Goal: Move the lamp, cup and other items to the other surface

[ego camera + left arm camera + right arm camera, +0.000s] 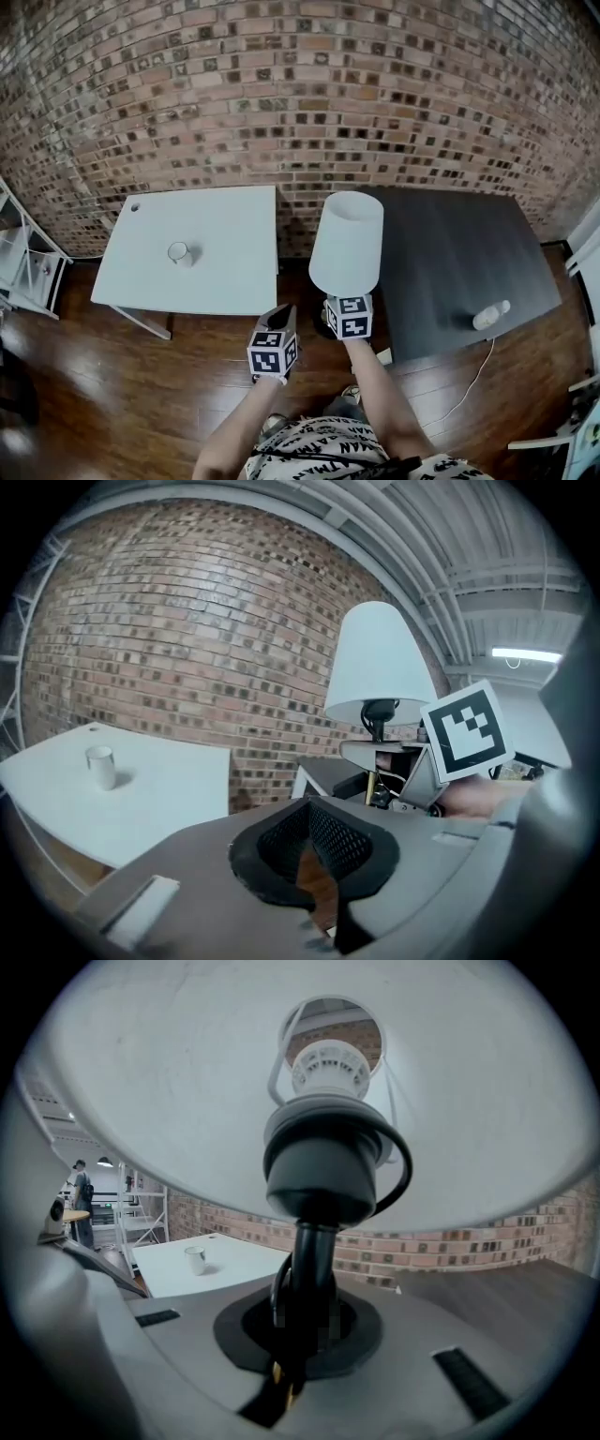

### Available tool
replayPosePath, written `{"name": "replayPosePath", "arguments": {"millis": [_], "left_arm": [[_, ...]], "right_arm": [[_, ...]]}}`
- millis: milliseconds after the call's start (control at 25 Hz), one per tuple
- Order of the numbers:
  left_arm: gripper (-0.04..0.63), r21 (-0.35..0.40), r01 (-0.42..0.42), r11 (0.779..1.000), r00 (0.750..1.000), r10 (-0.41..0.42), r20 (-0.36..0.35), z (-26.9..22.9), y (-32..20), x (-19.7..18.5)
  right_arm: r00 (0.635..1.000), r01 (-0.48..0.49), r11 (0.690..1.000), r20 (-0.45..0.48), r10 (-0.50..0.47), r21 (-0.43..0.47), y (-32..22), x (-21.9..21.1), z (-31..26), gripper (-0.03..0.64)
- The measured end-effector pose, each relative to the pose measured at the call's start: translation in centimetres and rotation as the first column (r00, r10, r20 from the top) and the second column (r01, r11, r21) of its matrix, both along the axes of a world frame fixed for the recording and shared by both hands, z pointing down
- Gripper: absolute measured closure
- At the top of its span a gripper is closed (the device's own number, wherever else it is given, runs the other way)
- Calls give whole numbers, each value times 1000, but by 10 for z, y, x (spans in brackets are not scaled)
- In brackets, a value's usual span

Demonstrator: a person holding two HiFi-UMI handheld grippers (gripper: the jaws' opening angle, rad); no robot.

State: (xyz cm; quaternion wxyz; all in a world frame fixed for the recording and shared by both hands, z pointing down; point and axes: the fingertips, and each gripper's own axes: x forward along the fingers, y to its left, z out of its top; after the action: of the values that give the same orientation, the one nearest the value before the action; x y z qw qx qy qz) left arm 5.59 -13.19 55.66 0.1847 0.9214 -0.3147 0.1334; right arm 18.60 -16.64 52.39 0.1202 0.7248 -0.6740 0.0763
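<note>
- Lamp [346, 242]: off both tables, upright over the gap between them, near the dark table's left edge. Smooth white cone-shaped shade, thin black stem [309, 1260] and round dark socket with a cable looped beside it; base hidden from the head view.
- Right gripper [349, 317]: jaws clamped on the lamp stem, which sits in the black cushioned hollow between them [298, 1326].
- Left gripper [273, 352]: just left of the right one, jaws together with nothing in them; black mesh-textured pads [314, 855], floor showing through the hollow.
- Cup [179, 253]: small, white, round, upright near the middle of the white table [225, 272], well apart from the lamp.
- Dark table [450, 262]: matte wood grain; a small white object [491, 315] lies near its front right edge, type unclear. A white cord [473, 375] trails over the floor below.
- Surroundings: rough brick wall [300, 94] behind both tables, glossy wooden floor [141, 394], white shelf rack [23, 262] at far left.
</note>
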Motion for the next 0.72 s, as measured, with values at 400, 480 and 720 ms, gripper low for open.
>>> {"name": "replayPosePath", "arguments": {"millis": [400, 480, 720], "left_arm": [[595, -33, 201, 979, 979, -201, 12, 13, -48, -139], [595, -32, 239, 971, 971, -238, 17, 14, -63, -156], [595, -17, 336, 942, 941, -335, 39, 27, -124, -200]], "right_arm": [[984, 178, 984, 15, -179, 7, -90, -142, 9, 603], [978, 205, 978, 24, -206, 23, -115, -160, 8, 603], [958, 284, 957, 28, -286, 59, -199, -203, 20, 603]]}}
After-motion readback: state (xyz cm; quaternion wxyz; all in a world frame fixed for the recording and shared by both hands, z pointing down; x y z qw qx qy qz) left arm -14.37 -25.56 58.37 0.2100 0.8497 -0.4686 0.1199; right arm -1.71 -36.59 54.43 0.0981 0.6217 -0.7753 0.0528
